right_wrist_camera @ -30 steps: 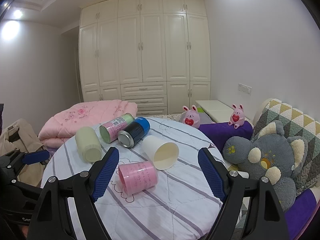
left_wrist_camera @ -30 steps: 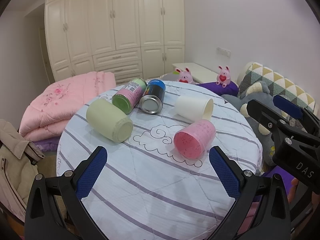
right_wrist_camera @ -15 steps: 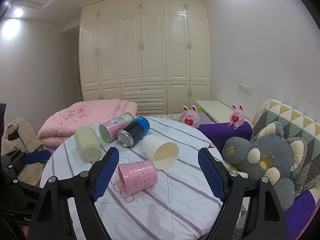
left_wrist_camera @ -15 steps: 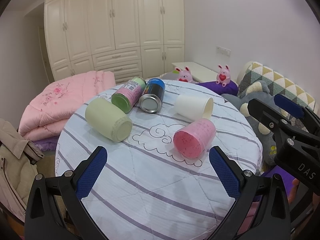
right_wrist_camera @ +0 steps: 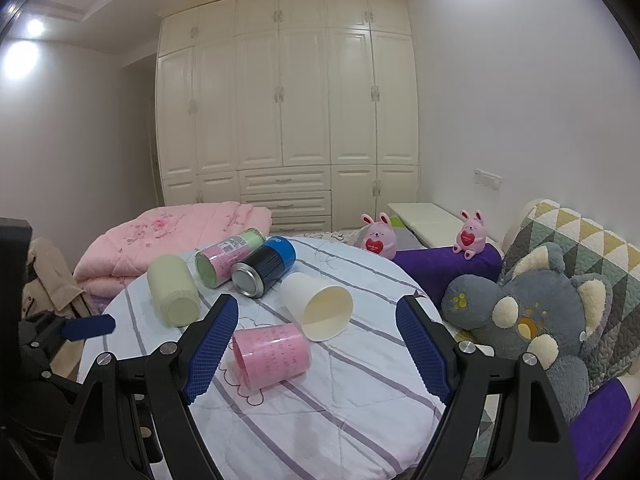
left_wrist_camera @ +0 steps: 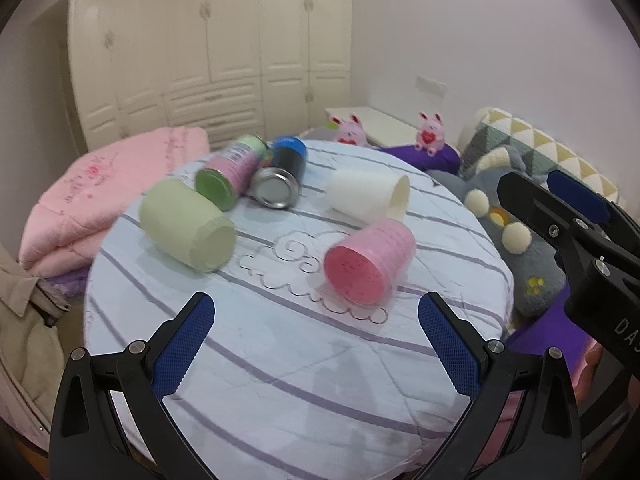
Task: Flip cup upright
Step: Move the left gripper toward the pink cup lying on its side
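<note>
Several cups lie on their sides on a round striped table (left_wrist_camera: 280, 360): a pink cup (left_wrist_camera: 368, 260) (right_wrist_camera: 272, 350), a white cup (left_wrist_camera: 368, 196) (right_wrist_camera: 320, 306) and a pale green cup (left_wrist_camera: 188, 226) (right_wrist_camera: 172, 296). My left gripper (left_wrist_camera: 316, 348) is open and empty over the table's near side, short of the pink cup. My right gripper (right_wrist_camera: 316, 352) is open and empty, with the pink and white cups showing between its fingers. The right gripper also shows at the right of the left wrist view (left_wrist_camera: 576, 232).
A green-and-pink can (right_wrist_camera: 226, 260) and a blue-and-black can (right_wrist_camera: 264, 266) lie on their sides at the table's far side. A grey plush toy (right_wrist_camera: 520, 316) and patterned cushion sit right of the table. Pink bedding (right_wrist_camera: 160, 240) lies behind, a coat (right_wrist_camera: 52, 288) at the left.
The left wrist view has shifted slightly and is motion-blurred; the cups sit a little nearer in it. The right gripper has hardly moved. Both grippers stay open.
</note>
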Tool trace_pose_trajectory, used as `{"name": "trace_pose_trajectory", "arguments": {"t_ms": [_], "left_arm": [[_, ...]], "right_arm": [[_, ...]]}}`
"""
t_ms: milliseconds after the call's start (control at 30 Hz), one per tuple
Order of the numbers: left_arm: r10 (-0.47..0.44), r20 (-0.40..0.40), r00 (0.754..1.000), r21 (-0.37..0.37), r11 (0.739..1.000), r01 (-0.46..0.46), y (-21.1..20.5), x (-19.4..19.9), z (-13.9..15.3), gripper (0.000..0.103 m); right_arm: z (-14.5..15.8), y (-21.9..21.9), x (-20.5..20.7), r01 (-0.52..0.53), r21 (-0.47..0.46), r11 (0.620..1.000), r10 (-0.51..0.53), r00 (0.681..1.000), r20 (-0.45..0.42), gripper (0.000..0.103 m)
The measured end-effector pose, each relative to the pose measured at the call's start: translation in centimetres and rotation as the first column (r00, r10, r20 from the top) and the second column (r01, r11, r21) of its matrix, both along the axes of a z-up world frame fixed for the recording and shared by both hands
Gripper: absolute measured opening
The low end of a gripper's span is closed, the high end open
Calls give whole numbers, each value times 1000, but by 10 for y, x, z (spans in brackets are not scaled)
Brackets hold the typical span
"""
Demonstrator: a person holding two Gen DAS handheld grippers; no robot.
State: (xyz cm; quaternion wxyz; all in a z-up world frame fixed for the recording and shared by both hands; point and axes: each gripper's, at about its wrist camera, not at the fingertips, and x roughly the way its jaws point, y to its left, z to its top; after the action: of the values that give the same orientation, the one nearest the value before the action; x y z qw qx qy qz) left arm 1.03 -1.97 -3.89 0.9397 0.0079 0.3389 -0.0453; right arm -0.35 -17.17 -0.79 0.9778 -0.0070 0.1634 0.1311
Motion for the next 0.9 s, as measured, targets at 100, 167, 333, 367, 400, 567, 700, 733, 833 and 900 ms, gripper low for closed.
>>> {"name": "trace_pose_trajectory", "arguments": {"t_ms": [100,167,333,367,400,567,700,733,833,900], "left_arm": [[-29,-35,999,-25,999,28,-2,11,-7,103],[-39,-58,998,-35,999,37,-4,21,-13,103],[-104,-148,983,-103,991,90,-9,51,-29,103],[-107,-161,981,-115,989,89,-9,56,-32,103],[-114,-170,979,-123,988,93,-10,60,-34,103],[-166,-218,962,-138,981,138,-19,84,-46,103],[-220,-268,938,-119,974,194,-29,100,-58,103],[-226,-275,934,-115,973,202,-31,103,-61,103],[-228,-282,932,-92,973,211,-35,109,-66,103],[-221,-269,937,-92,975,204,-35,112,-67,103]], "right_arm": [[-2,-2,4,12,-2,1000,-12,1000,-11,83],[-2,-4,4,13,-2,1000,-13,1000,-10,83],[-8,-8,13,25,-7,1000,-25,997,-70,83],[-9,-9,15,26,3,1000,-26,996,-81,83],[-9,-11,17,29,9,1000,-28,996,-84,83],[-15,-14,28,33,21,999,-30,991,-127,83],[-21,-15,37,33,35,999,-28,989,-144,83],[-22,-15,38,34,41,999,-27,989,-142,83],[-23,-14,42,33,44,998,-26,989,-148,83],[-24,-13,44,36,50,998,-28,988,-151,83]]}}
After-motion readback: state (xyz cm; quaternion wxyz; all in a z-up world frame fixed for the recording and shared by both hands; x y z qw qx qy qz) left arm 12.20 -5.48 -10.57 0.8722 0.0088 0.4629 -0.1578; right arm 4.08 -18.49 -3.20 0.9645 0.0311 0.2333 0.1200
